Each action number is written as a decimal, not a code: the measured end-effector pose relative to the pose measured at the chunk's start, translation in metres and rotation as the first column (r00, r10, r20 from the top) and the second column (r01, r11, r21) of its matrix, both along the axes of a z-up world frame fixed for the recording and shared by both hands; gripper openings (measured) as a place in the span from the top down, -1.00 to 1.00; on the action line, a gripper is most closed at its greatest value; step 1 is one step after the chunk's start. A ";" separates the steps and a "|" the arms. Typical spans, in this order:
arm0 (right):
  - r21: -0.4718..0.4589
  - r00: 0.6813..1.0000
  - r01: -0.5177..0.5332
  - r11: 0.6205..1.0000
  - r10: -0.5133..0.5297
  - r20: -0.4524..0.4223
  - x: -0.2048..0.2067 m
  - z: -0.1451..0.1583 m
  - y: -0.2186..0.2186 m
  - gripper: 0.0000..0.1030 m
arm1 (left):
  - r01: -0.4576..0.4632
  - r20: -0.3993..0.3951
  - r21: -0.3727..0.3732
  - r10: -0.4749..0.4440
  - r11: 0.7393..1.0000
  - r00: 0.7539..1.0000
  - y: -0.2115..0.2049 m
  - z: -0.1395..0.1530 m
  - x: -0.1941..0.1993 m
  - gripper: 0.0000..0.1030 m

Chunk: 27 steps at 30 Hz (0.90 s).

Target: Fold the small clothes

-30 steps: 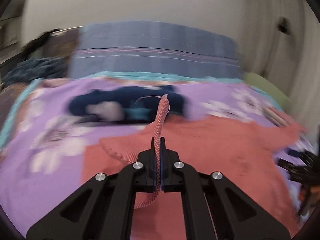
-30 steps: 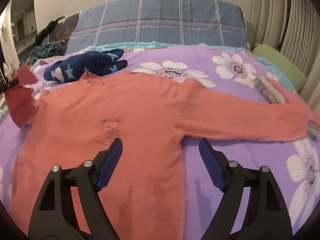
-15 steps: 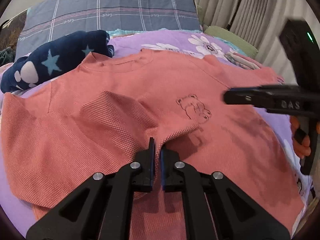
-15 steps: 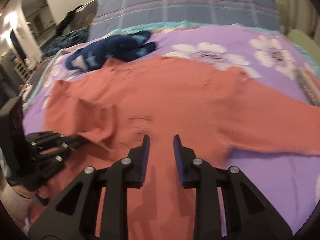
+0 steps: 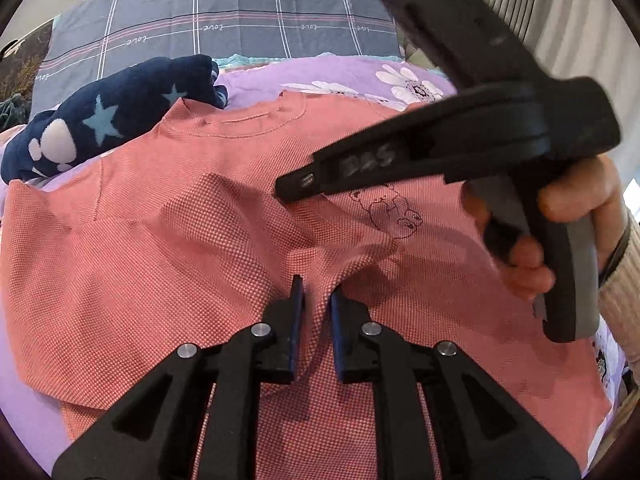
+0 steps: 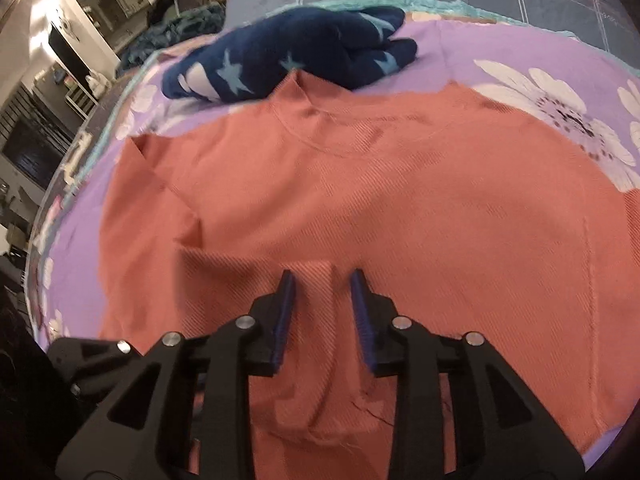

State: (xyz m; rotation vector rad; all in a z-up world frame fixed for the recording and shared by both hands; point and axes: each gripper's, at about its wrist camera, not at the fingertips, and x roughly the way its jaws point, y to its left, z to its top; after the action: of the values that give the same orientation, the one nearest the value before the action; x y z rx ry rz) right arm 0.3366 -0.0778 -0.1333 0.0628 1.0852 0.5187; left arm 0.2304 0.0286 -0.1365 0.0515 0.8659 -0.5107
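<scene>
The bed [image 5: 248,80], under a purple flowered sheet, carries everything here. Most of it is covered by the pink top [image 5: 160,272], lying flat with its front up, neckline toward the checked pillow [image 5: 224,12]; its left sleeve [image 5: 248,220] is laid across the chest, with the cuff end near the small bear print [image 5: 394,216]. A navy starred garment [image 5: 112,120] sits bunched just beyond the collar, touching the top's shoulder.

The right gripper [image 6: 322,300] hovers low over the middle of the top, jaws narrowly apart with a raised ridge of fabric between them, gripping nothing that I can see. In the left view it reaches in from the right side, held in the person's hand [image 5: 532,240]. The left gripper [image 5: 316,300] sits over the cuff end of the folded sleeve, jaws a small gap apart with cloth between the pads; it looks freed rather than pinched.

Risks, as I judge them: the sleeve lies rumpled, so any later fold would lock the creases in. If the left jaws lift away with knit snagged on a pad, the sleeve drags back off the chest. The two grippers are close together and could collide. The navy garment may get caught under the collar.
</scene>
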 end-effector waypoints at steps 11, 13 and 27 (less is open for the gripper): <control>-0.049 0.934 0.242 0.969 -0.219 0.283 -0.009 0.082 -0.070 0.90 | 0.058 0.111 -0.097 -0.047 0.994 0.993 -0.041 0.051 0.007 0.76; -0.105 0.931 0.294 0.950 -0.260 0.257 -0.002 0.061 -0.083 0.90 | 0.072 0.087 -0.076 -0.065 0.995 0.994 -0.053 0.042 0.008 0.75; -0.013 0.975 0.209 0.978 -0.207 0.086 -0.022 0.007 -0.110 0.20 | -0.343 0.057 0.088 0.339 0.935 0.939 0.105 0.017 -0.013 -0.24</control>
State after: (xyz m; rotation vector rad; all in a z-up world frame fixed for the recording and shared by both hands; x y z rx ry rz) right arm 0.3145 -0.1874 -0.1265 0.1332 0.9888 0.3179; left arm 0.2172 0.1332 -0.1198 -0.0008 0.8376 -0.1407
